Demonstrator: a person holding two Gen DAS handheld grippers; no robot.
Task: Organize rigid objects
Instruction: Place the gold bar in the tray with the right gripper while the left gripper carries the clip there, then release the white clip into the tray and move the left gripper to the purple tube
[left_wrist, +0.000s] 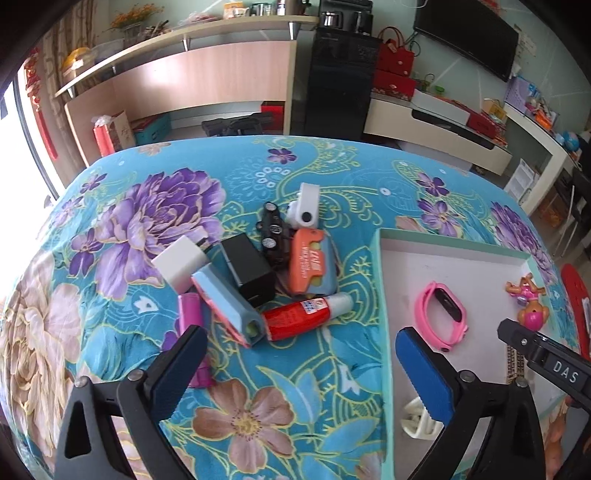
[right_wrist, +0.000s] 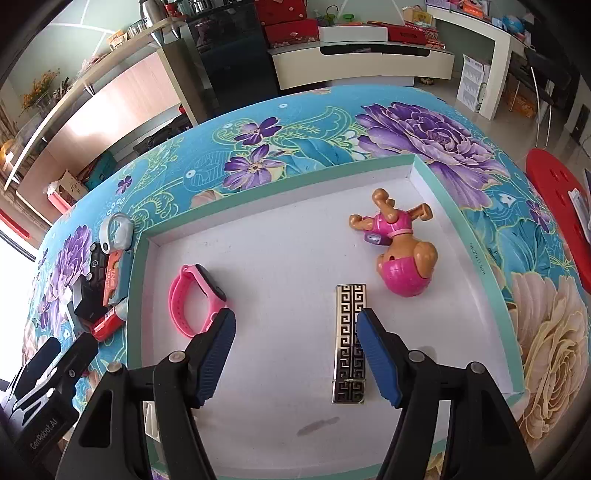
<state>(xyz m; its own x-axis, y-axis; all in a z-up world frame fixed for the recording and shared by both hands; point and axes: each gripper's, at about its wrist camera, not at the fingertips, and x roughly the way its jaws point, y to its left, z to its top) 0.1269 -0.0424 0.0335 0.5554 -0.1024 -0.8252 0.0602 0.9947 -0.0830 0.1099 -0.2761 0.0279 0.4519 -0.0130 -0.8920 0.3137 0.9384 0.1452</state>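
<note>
A pile of small items lies on the floral cloth: a white charger block, a black block, a light blue box, a red tube, an orange case, a black toy car and a magenta stick. My left gripper is open just short of the pile, holding nothing. To the right, a teal-rimmed white tray holds a pink watch band, a pink dog toy and a black-and-gold patterned bar. My right gripper hangs open over the tray, one finger above the bar.
A white ringed item sits in the tray's near corner, partly hidden by a finger. A red stool stands beyond the table's right edge. Past the far edge are a black cabinet and low shelves.
</note>
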